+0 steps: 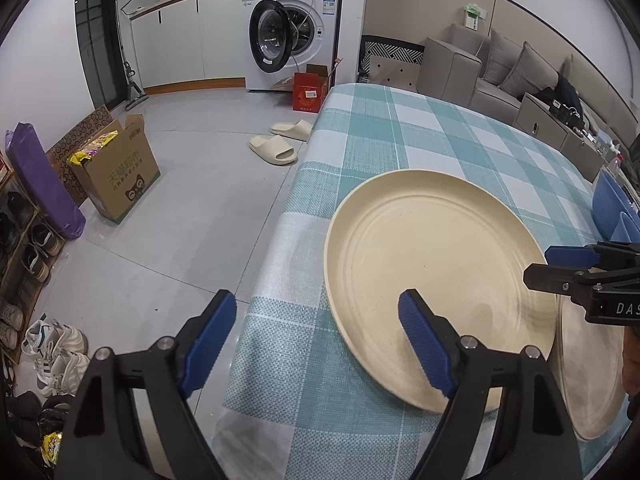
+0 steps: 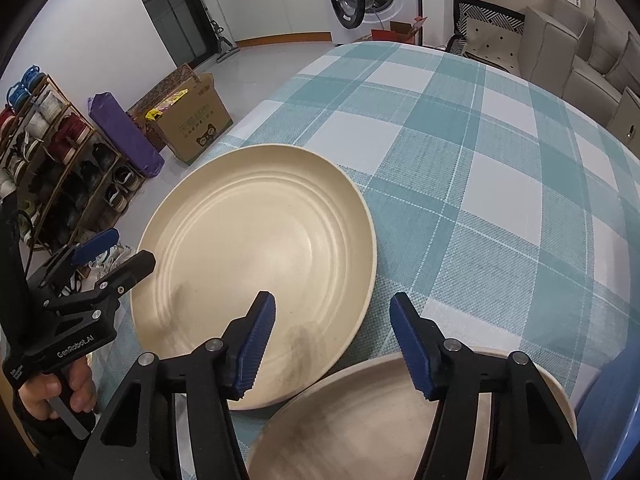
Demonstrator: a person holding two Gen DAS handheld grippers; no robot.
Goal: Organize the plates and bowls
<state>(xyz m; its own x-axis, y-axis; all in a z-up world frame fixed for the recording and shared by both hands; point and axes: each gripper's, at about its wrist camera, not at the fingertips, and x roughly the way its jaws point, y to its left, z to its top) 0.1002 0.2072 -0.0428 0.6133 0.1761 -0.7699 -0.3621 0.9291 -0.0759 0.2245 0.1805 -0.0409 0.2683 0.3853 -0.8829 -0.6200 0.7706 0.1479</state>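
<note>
A large cream plate [image 1: 432, 264] [image 2: 256, 248] lies on the teal checked tablecloth [image 1: 400, 128] [image 2: 480, 160] near the table's left edge. A second cream plate [image 1: 588, 380] [image 2: 360, 420] lies beside it, their rims close together. My left gripper [image 1: 316, 336] [image 2: 120, 254] is open and straddles the large plate's near-left rim, one finger over the plate and one off the table edge. My right gripper [image 2: 334, 344] [image 1: 554, 266] is open above the spot where the two rims meet, and nothing is gripped.
Blue bowls [image 1: 612, 204] stand at the right edge of the table. On the floor to the left are a cardboard box [image 1: 120, 176], a shoe rack [image 2: 60, 168] and slippers [image 1: 280, 144]. A washing machine [image 1: 292, 28] and a sofa [image 1: 500, 72] stand beyond.
</note>
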